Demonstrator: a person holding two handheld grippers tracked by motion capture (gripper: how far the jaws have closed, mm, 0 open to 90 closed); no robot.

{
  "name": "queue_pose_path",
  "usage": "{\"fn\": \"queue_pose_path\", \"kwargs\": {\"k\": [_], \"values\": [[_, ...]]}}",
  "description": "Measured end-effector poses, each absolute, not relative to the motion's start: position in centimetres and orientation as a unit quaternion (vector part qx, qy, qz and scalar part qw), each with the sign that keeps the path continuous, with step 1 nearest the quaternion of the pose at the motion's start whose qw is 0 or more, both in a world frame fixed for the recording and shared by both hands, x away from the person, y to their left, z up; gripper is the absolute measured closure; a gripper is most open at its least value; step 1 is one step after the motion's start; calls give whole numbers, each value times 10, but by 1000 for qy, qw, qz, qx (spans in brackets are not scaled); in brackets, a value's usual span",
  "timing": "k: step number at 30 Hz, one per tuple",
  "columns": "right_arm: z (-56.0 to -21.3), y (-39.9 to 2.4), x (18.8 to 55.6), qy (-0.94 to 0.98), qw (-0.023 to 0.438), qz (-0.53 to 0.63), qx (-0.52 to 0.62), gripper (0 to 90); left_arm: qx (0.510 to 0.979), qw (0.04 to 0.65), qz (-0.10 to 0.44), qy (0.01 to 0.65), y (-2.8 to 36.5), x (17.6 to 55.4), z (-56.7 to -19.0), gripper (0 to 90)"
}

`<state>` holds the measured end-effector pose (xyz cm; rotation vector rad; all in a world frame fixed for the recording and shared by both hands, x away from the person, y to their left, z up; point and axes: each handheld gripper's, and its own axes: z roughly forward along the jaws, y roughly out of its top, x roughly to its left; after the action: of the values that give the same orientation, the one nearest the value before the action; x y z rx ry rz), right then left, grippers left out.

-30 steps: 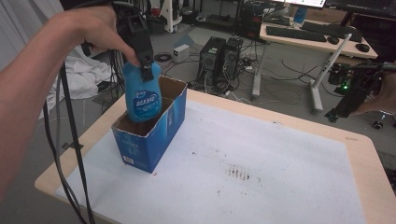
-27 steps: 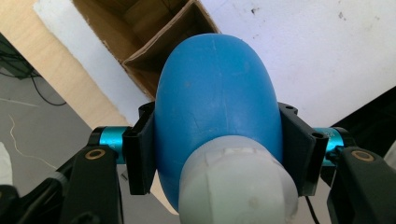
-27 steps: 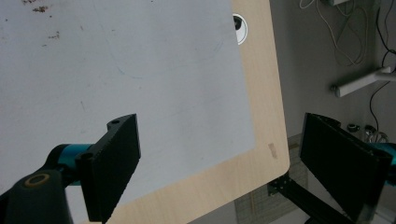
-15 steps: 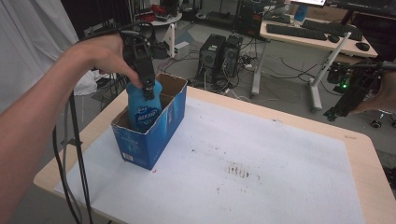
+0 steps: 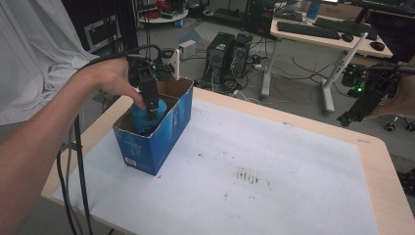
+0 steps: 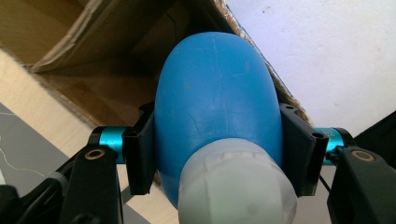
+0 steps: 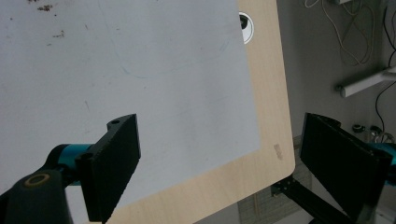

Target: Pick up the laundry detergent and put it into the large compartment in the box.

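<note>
My left tongs clench the blue bottle (white cap toward me) inside the cardboard box; my right tongs hang released over the desk edge.

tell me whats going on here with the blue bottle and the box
A person is working with a claw in each hand. The left claw is clamped on a blue bottle just below its white cap, and the bottle sits mostly inside the open blue cardboard box at the table's left end. It has not been let go. The right claw hangs open, holding nothing, over the table's far right edge.
</note>
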<state>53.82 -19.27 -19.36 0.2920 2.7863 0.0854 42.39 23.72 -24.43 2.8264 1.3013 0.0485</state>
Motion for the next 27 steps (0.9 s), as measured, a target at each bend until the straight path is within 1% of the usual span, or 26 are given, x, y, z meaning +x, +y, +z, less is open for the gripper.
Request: {"fn": "queue_pose_path", "kwargs": {"k": [10,14,16,27], "values": [[-194,-192,538,980,169,30,101,119,911,12,12,411,238,425,-260,381],[-194,-192,538,980,167,31,103,119,912,14,7,410,240,423,-271,381],[-194,-193,538,980,167,30,103,119,908,24,9,419,241,422,-273,381],[-194,-193,537,980,168,28,106,119,913,36,5,406,246,423,-273,380]]}}
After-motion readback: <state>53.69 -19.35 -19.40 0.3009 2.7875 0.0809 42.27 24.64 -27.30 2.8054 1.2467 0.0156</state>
